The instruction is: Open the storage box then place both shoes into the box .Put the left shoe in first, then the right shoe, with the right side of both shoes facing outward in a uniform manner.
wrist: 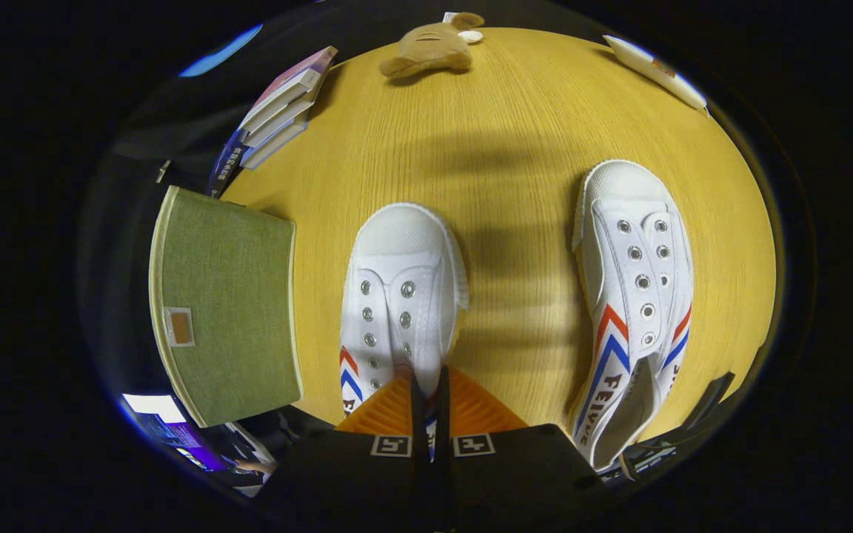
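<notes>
Gripper view, looking down on a round yellow wood-grain table [515,148]. Far side, beyond everything: stack of books [278,111] hanging over the table edge, then a tan plush toy [430,48], then a flat white object [656,70], too small to identify.

Nearer, leftmost: green fabric storage box [223,303], pale trim along the edges, small tan label patch on the face toward the camera. Looks folded flat or lid-closed; can't tell which. It overlaps the table edge, close beside the left shoe but not touching it.

Left shoe [400,296]: white canvas, rubber toe cap pointing away, metal eyelets with no laces, red and blue chevron stripes on its side. Sits upright on the table, heel end directly at the fingers.

Gripper [426,392]: fingers nearly together, only a thin slit between them, with a bit of the shoe's heel rim showing in that slit. Appears pinched on the left shoe's heel edge.

Right shoe [637,296]: same design, tilted slightly, toe away, dark lettering under the stripes. Well apart from the left shoe, bare table between them, untouched by the gripper.
</notes>
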Motion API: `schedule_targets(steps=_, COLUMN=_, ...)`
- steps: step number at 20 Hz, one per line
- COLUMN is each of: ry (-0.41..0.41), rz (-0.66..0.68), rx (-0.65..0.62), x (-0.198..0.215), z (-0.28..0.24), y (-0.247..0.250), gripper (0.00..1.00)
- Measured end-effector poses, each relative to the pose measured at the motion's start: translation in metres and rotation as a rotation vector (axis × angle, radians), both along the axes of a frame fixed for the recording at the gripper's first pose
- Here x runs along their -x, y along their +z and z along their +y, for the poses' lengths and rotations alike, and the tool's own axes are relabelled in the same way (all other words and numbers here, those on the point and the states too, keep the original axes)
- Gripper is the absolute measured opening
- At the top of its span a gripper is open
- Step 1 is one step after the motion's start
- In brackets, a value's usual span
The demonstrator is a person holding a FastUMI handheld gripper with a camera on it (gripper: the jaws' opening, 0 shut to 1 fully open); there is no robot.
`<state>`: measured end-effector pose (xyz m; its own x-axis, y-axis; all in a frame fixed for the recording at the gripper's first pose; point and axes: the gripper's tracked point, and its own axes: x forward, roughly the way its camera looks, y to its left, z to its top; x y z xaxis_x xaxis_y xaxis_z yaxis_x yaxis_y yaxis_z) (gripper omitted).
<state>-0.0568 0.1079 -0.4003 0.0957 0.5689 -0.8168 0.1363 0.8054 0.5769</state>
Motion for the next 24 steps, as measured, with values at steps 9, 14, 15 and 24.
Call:
schedule_targets(steps=9, ry=-0.123, rz=-0.072, rx=-0.129, x=-0.025, z=0.014, y=0.112, gripper=0.06)
schedule_targets(steps=14, ry=-0.151, rz=-0.096, rx=-0.213, x=-0.041, z=0.046, y=0.189, gripper=0.05)
schedule_targets(steps=15, ry=-0.153, rz=-0.091, rx=-0.229, x=-0.042, z=0.058, y=0.201, gripper=0.05)
schedule_targets(steps=24, ry=-0.094, rz=-0.067, rx=-0.260, x=-0.048, z=0.185, y=0.233, gripper=0.05)
